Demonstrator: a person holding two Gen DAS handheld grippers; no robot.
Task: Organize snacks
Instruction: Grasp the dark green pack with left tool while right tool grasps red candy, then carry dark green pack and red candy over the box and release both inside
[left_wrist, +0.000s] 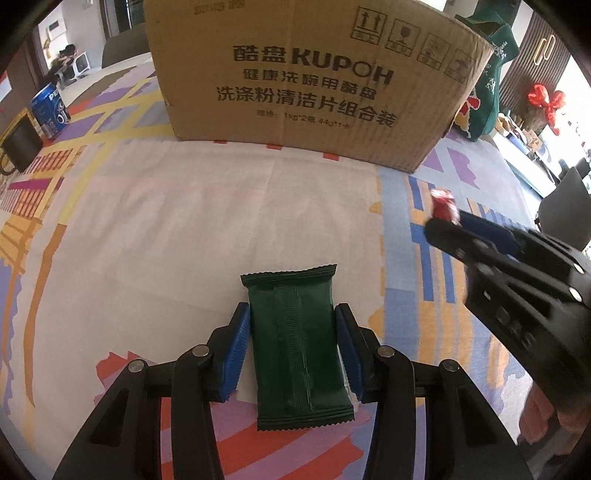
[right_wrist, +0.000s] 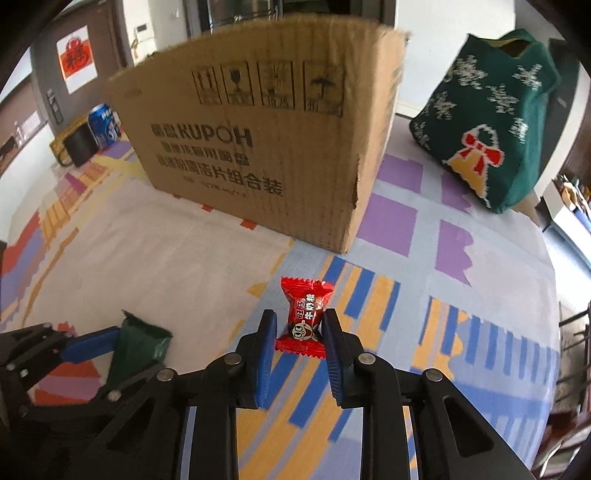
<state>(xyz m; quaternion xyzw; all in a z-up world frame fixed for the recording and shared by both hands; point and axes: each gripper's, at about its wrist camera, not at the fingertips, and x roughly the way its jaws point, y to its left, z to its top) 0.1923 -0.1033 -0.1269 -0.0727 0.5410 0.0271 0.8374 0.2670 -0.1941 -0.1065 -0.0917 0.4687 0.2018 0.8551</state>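
Note:
A dark green snack packet (left_wrist: 295, 350) lies lengthwise between the blue pads of my left gripper (left_wrist: 291, 310), which is shut on it just above the patterned tablecloth (left_wrist: 166, 221). To its right, my right gripper (right_wrist: 300, 315) is shut on a small red wrapped candy (right_wrist: 304, 314); from the left wrist view that candy (left_wrist: 443, 206) sticks out of the fingertips, blurred. A large open-topped cardboard box (right_wrist: 258, 147) stands straight ahead of both grippers. The green packet (right_wrist: 140, 343) also shows at the lower left of the right wrist view.
A green knitted bag (right_wrist: 498, 122) with a red bow sits right of the box. A blue soda can (left_wrist: 50, 110) and a black mug (left_wrist: 22, 144) stand at the far left. Pale tablecloth stretches between the grippers and the box.

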